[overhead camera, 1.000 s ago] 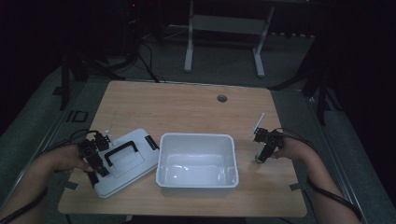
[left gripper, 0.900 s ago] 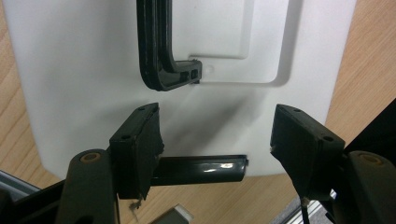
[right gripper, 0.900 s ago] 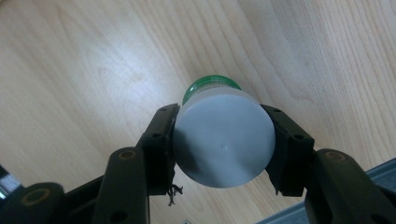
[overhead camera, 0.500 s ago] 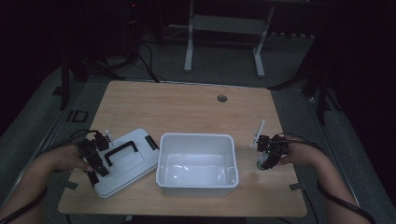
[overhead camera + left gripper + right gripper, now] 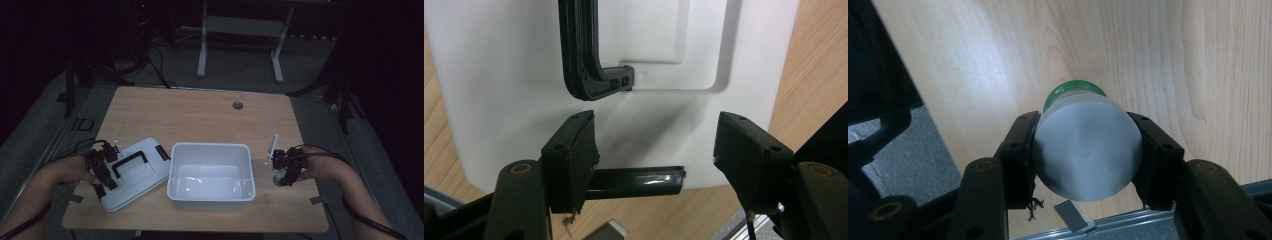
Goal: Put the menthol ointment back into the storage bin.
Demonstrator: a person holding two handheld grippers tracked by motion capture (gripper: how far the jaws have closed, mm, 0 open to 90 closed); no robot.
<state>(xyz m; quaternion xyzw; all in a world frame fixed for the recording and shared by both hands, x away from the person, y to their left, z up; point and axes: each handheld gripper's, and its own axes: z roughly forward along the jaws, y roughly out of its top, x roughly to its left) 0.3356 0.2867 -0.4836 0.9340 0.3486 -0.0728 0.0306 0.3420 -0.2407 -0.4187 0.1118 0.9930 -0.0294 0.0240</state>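
Overhead: wooden table, dark room; left gripper agape, right gripper clamps jar.

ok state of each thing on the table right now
bin: open, empty, upright
lid: off, flat on the table beside the bin, handle up
bottle: clamped in the right gripper, off the table
left gripper: open over the lid's edge, gripping nothing

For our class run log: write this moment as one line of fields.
left tool: open above white plastic lid | right tool: shut on white green-capped bottle | white plastic tub: empty
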